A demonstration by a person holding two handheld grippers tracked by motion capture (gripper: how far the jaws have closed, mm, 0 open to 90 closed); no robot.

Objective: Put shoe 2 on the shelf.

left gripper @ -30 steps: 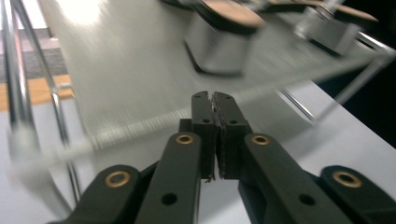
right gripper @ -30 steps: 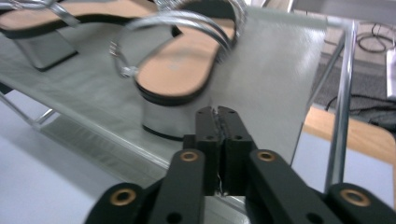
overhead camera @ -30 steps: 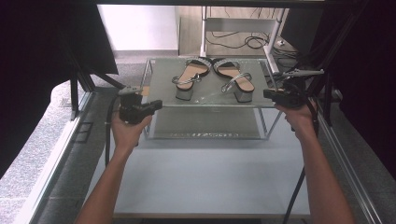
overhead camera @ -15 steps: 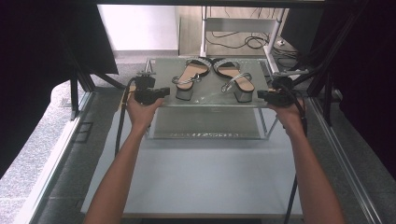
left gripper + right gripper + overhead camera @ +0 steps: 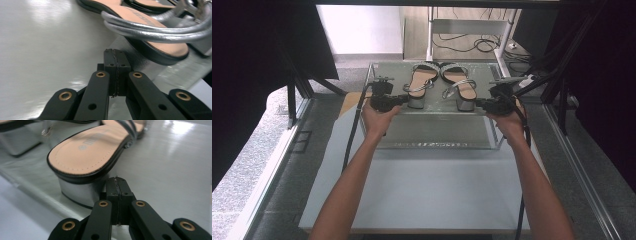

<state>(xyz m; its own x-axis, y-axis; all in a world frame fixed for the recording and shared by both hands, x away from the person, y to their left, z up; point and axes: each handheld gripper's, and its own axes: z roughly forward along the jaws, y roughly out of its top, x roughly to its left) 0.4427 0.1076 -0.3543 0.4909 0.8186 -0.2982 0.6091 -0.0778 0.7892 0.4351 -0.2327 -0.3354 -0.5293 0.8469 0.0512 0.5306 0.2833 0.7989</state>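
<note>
both hands have moved in toward the glass shelf; left gripper and right gripper jaws pressed closed, empty, each just short of a block-heeled sandal, suggesting a grasp comes next.

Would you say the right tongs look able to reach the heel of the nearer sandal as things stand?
Probably yes: the right tongs, shut, sit just short of the sandal's silver block heel, with nothing between them, though they would need to open first.
</note>
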